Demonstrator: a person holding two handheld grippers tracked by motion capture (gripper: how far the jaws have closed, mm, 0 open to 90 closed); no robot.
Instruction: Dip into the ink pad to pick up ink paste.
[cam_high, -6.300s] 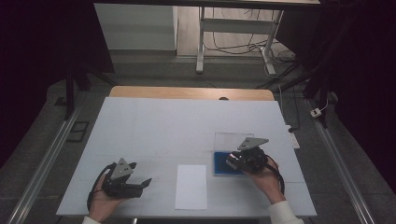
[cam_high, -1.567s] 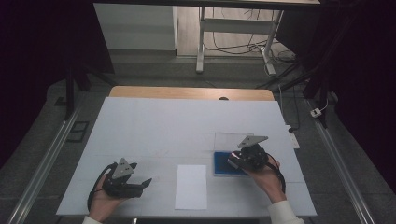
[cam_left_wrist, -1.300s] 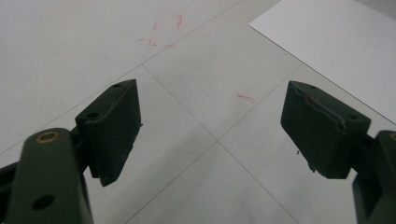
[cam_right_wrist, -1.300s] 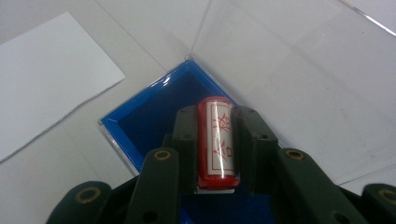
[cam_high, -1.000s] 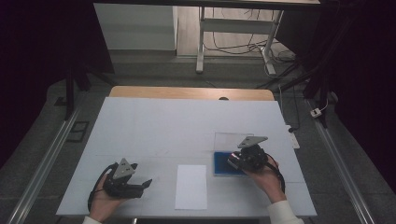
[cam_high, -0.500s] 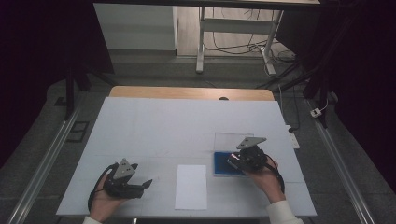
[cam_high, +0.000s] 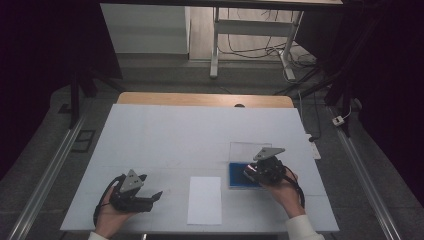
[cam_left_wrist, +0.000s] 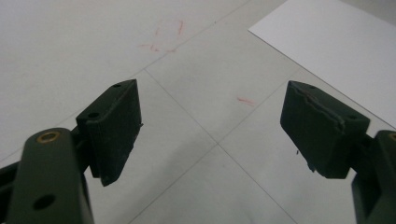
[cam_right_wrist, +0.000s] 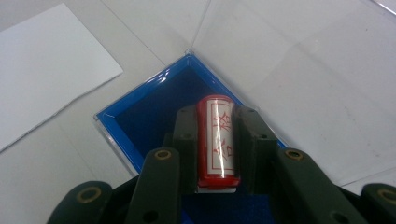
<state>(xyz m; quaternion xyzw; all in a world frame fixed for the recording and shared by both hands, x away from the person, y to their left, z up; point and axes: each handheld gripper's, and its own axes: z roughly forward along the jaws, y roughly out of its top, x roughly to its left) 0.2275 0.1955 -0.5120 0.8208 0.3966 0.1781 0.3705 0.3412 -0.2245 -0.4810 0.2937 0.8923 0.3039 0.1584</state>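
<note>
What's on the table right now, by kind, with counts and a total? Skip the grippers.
White paper sheet: 1
Blue ink pad tray with its clear hinged lid open: 1
Red cylindrical stamp with a white label, clamped in the right gripper over the tray: 1
Total: 3

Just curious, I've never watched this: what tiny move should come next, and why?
Probably lift the red stamp out of the blue ink pad box toward the white paper: the right gripper is shut on it above the pad, and the left gripper rests open.
</note>
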